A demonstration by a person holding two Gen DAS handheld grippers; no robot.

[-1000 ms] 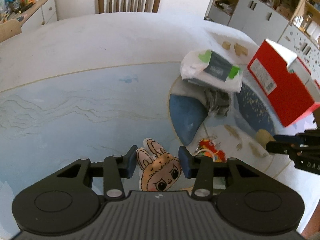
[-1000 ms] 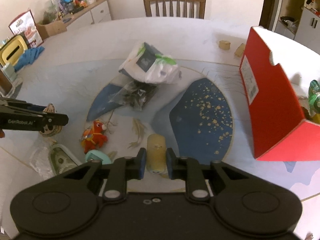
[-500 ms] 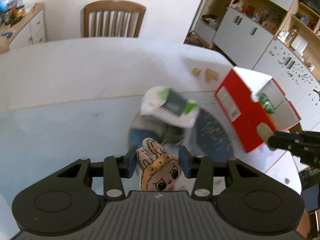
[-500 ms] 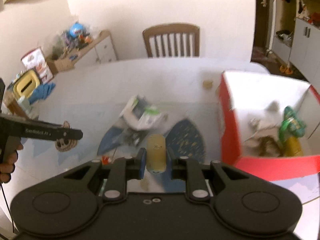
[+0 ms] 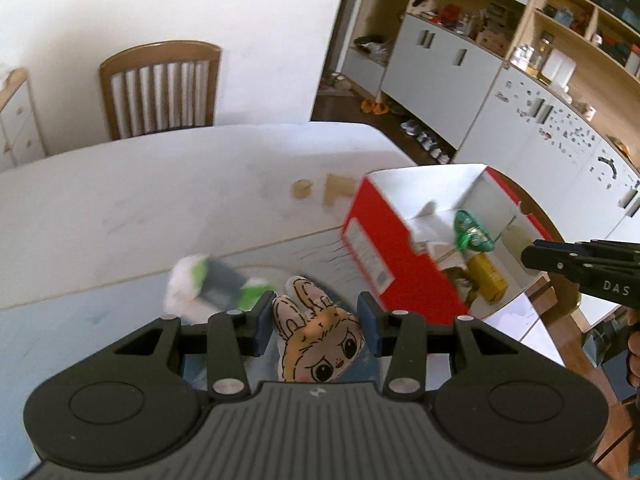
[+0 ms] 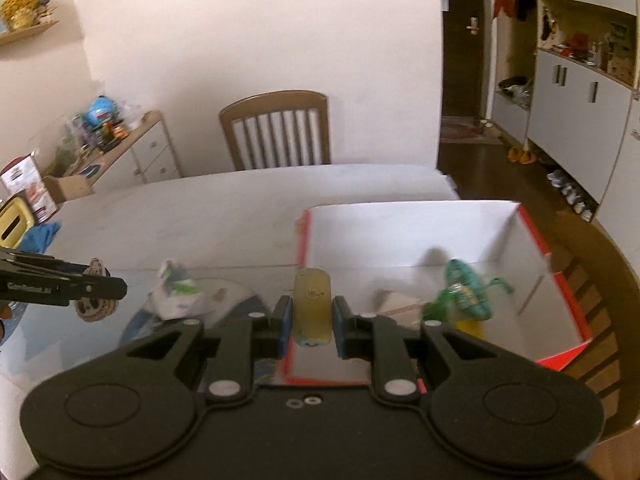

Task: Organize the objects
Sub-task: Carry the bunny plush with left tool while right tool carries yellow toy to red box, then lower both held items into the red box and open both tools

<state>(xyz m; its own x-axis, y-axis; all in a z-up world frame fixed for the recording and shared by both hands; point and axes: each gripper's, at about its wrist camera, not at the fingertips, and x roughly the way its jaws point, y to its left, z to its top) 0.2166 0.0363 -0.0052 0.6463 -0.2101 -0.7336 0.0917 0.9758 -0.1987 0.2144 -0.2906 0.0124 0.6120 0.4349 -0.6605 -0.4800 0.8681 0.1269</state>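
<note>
Nearest the left wrist camera, the left gripper (image 5: pixel 316 322) is clamped on a bunny doll (image 5: pixel 320 340), pads pressed to either side of its head, ears pointing forward. The doll looks light and soft, so the head should give under the pads; the widest part, where it is held, seems the safest place to grip — the ears would likely fold and slip.

The right gripper (image 6: pixel 308 322) is closed tight on a small pale yellow cylinder (image 6: pixel 312 306), held upright by its sides. It looks stiff and smooth, light too, so a mid-body grip suits it, though it could slide if the hold eases.

Just beyond it sits the red box (image 5: pixel 384 256), open at the top and white inside, on the table (image 5: pixel 120 200). In it lie a green netted bundle (image 6: pixel 466 290), a yellow bottle (image 5: pixel 486 278) and some crumpled pale wrapping; the blur hides anything smaller. The cylinder hangs over the box's near edge, the doll short of it.

Left on the table is a white and green packet (image 5: pixel 216 278) — and behind the table stands a wooden chair (image 6: pixel 276 134).
</note>
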